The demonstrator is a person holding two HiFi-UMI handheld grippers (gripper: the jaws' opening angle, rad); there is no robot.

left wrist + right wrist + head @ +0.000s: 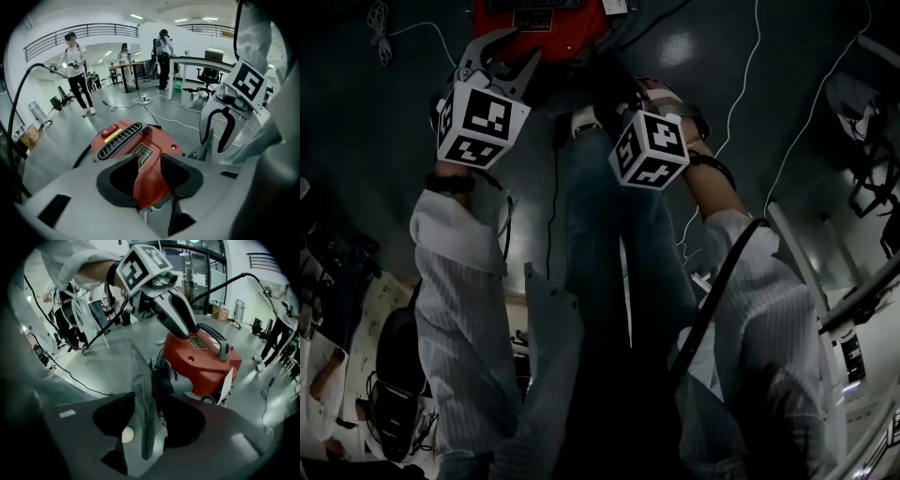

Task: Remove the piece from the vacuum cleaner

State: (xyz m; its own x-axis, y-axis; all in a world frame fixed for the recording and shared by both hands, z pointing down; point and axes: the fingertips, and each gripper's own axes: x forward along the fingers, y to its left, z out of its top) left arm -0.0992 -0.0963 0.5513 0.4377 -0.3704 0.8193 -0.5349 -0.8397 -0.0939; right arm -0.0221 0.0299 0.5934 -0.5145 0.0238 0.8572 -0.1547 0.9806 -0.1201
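Before the left gripper (502,58) sits the red vacuum cleaner (157,140).

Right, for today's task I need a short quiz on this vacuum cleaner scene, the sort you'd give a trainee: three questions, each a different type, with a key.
1. True or false: the jaws of the left gripper stand apart.
2. What colour is the body of the vacuum cleaner? A blue, B red, C yellow.
3. Fill in: in the right gripper view, a thin grey ___ stands edge-on between the jaws of the right gripper.

Key
1. True.
2. B.
3. piece. It looks like a flat sheet, and the pads are not pressed on it.
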